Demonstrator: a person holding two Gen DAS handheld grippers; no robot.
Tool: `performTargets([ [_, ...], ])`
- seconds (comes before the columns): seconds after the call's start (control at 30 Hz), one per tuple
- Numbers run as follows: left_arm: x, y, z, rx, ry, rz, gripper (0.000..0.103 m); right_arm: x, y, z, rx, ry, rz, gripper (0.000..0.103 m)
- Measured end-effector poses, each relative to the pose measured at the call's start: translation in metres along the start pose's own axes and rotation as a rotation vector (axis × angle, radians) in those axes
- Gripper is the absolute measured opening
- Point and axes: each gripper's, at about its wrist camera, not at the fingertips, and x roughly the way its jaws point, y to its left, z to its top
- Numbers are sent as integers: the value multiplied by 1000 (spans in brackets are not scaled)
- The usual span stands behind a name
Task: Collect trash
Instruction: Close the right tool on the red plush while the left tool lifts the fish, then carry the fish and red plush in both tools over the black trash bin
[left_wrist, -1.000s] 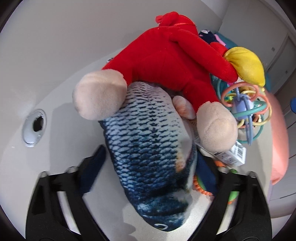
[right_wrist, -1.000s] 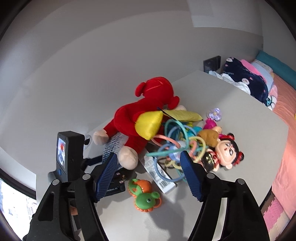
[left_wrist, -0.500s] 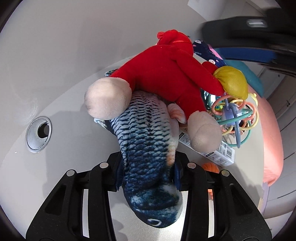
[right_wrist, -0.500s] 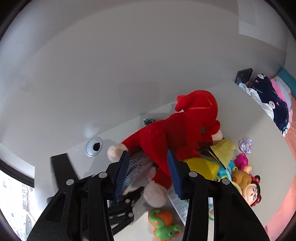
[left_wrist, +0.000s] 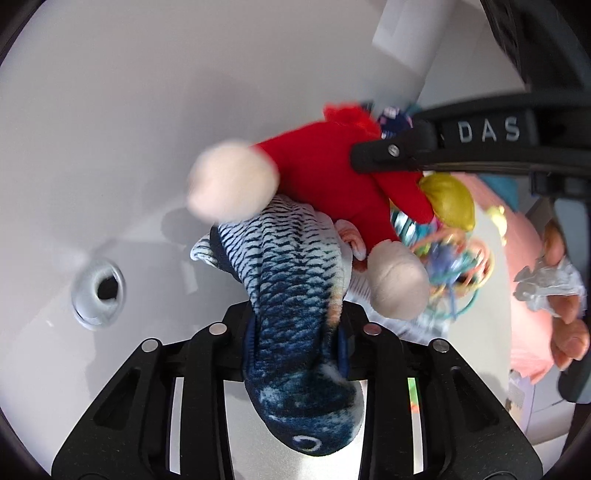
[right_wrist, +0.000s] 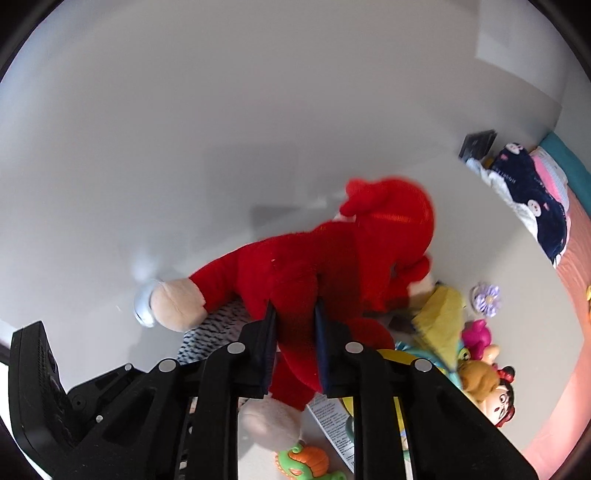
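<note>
A blue-and-white scaled fish plush (left_wrist: 295, 295) lies on the white table under a red plush toy (left_wrist: 325, 166) with cream feet. My left gripper (left_wrist: 296, 332) is closing, and both its pads press the fish's body near the head. In the right wrist view my right gripper (right_wrist: 295, 317) is shut on the middle of the red plush (right_wrist: 314, 258). The fish's tail (right_wrist: 210, 332) shows beneath it. The right gripper's black body (left_wrist: 443, 147) crosses the upper right of the left wrist view.
A round cable hole (left_wrist: 98, 295) sits in the table to the left. To the right lie a coloured ring rattle (left_wrist: 450, 266), a yellow pouch (right_wrist: 439, 317), a doll (right_wrist: 495, 391), a green-orange toy (right_wrist: 306, 461) and a printed box (right_wrist: 332, 424). A person's hand (left_wrist: 565, 321) is at the right edge.
The left jaws closed in on the fish and gripped it, lifting slightly. The right gripper swung left from the ring rattle to the red plush and closed on its body.
</note>
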Motion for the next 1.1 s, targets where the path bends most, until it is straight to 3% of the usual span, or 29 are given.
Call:
performTargets([
  [0.23, -67, -11, 42, 42, -144, 8, 31, -69, -27, 25, 95, -163, 49, 18],
  [0.4, -102, -26, 51, 73, -200, 10, 31, -114, -49, 33, 131, -234, 40, 18],
  [0.73, -117, -41, 47, 160, -222, -33, 31, -208, -102, 21, 191, -364, -30, 18],
  [0.87, -112, -46, 49, 191, -218, -78, 31, -242, -130, 3, 214, -396, -76, 18],
  [1.1, -98, -96, 44, 258, -166, -153, 33, -282, -194, -47, 290, -408, -154, 18],
])
